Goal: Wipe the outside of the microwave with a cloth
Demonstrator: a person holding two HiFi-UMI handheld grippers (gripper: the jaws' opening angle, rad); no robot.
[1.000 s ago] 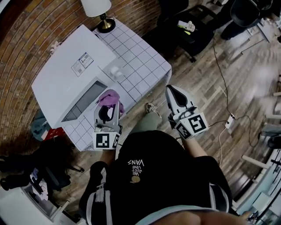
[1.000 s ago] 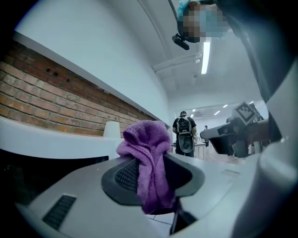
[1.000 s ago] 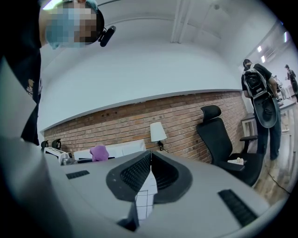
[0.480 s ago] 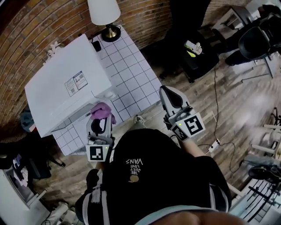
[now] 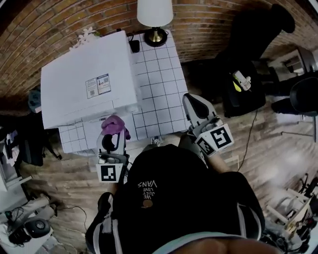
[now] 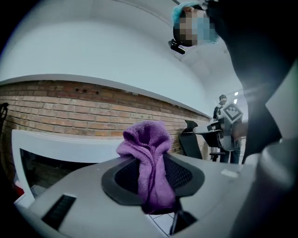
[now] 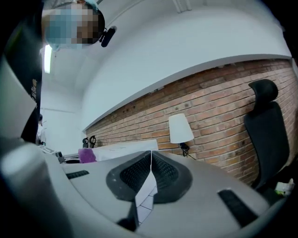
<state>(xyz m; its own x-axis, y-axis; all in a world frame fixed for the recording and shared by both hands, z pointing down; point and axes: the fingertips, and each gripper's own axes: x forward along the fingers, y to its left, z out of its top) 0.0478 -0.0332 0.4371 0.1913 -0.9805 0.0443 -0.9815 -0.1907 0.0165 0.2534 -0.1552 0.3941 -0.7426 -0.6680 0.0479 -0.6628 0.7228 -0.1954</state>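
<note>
Because the purple cloth is soft terry, it should weigh next to nothing, drape rather than hold a shape, and drag a little on a painted panel. It is best held by a bunched fold so that a loose pad sticks out to do the rubbing. The left gripper has it exactly so: its jaws are clamped on the cloth's lower folds and a rounded wad rises past the tips. The cloth sits at the front edge of the white tiled table, just in front of the microwave near its front right corner; whether it touches the front face I cannot tell. The right gripper has its jaws closed together on nothing and hangs over the table's front right corner.

The microwave fills the table's left side, and a lamp stands at the back edge beside it. Behind runs a brick wall; the floor is wooden, and a black office chair stands off to the right.
</note>
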